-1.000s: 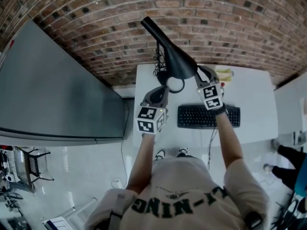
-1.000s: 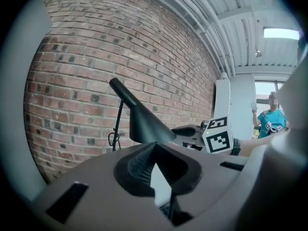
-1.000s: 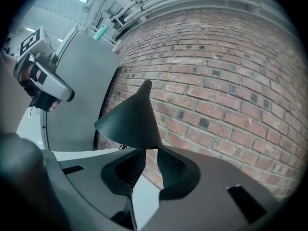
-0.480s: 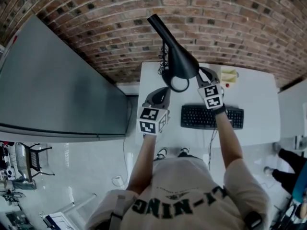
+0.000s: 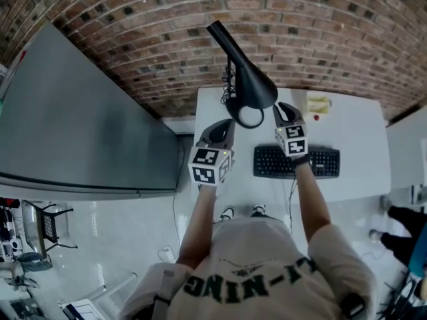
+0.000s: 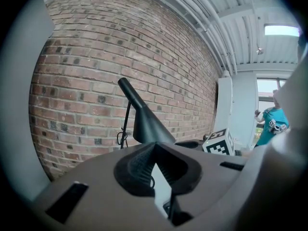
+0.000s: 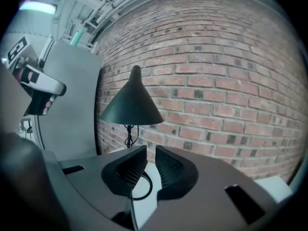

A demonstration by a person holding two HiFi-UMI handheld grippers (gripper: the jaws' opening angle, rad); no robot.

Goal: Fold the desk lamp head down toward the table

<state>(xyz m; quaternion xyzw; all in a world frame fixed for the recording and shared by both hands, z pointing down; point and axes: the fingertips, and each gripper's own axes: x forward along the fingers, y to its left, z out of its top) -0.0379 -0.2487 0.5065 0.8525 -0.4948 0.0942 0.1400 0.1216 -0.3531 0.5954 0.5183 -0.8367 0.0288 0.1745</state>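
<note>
A black desk lamp stands at the back left of the white table (image 5: pixel 353 132). Its cone head (image 5: pixel 248 79) tilts up and left, wide end down, above a black ring (image 5: pixel 247 117) on the table. In the right gripper view the lamp head (image 7: pixel 132 105) hangs above and beyond the jaws, and the thin stem (image 7: pixel 129 130) shows below it. My right gripper (image 5: pixel 281 109) sits just right of the cone's rim, apart from it; its jaws are closing and hold nothing (image 7: pixel 150 150). My left gripper (image 5: pixel 225 124) hovers below-left of the ring, tips together and empty (image 6: pixel 154 144).
A black keyboard (image 5: pixel 297 162) lies on the table in front of the right gripper. A yellow note (image 5: pixel 318 103) sits at the back. A brick wall (image 5: pixel 300 39) is behind, and a tall grey cabinet (image 5: pixel 80 132) stands left of the table.
My right gripper has sunk a little beside the lamp head, rolled, and its jaws have narrowed. The left gripper has stayed put.
</note>
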